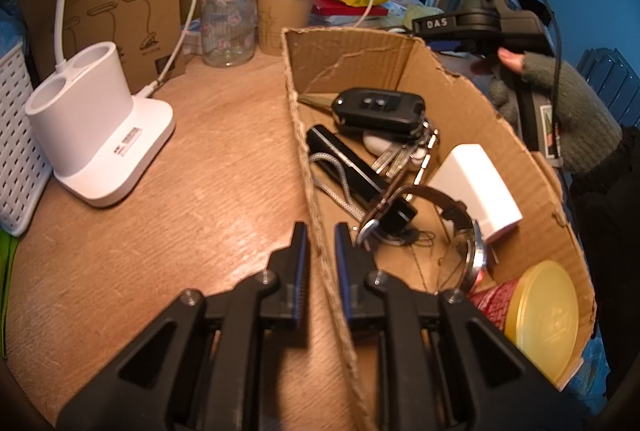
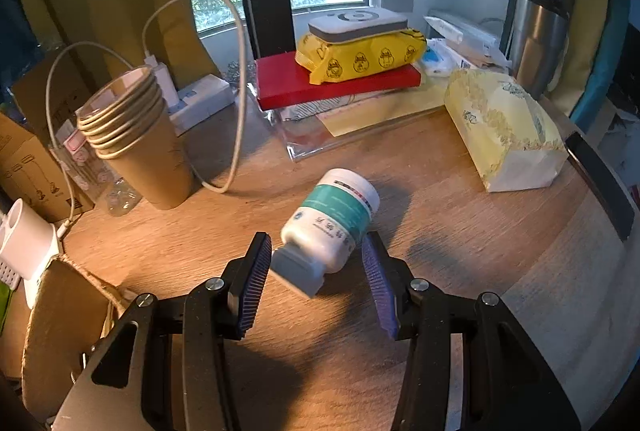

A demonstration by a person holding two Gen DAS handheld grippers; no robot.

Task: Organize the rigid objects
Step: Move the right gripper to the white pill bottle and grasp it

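Note:
In the left wrist view my left gripper (image 1: pixel 320 235) is shut on the near wall of an open cardboard box (image 1: pixel 360 55). Inside the box lie a car key with a key bunch (image 1: pixel 378 107), a black stick-shaped item (image 1: pixel 344 159), a white charger block (image 1: pixel 476 187), a wristwatch (image 1: pixel 472 251) and a yellow-lidded tub (image 1: pixel 548 315). In the right wrist view a white pill bottle (image 2: pixel 336 215) with a teal label lies on its side on the wooden table (image 2: pixel 440 271), grey cap toward me. My right gripper (image 2: pixel 316 237) is open, its fingers on either side of the cap end, not squeezing it.
A stack of paper cups (image 2: pixel 140 143) and a looping white cable (image 2: pixel 240 79) stand left of the bottle. A yellow tissue pack (image 2: pixel 504 127) lies to its right, and a red box (image 2: pixel 336 83) behind. A white lamp base (image 1: pixel 100 127), glass jar (image 1: pixel 228 23) and white basket (image 1: pixel 16 143) sit left of the cardboard box.

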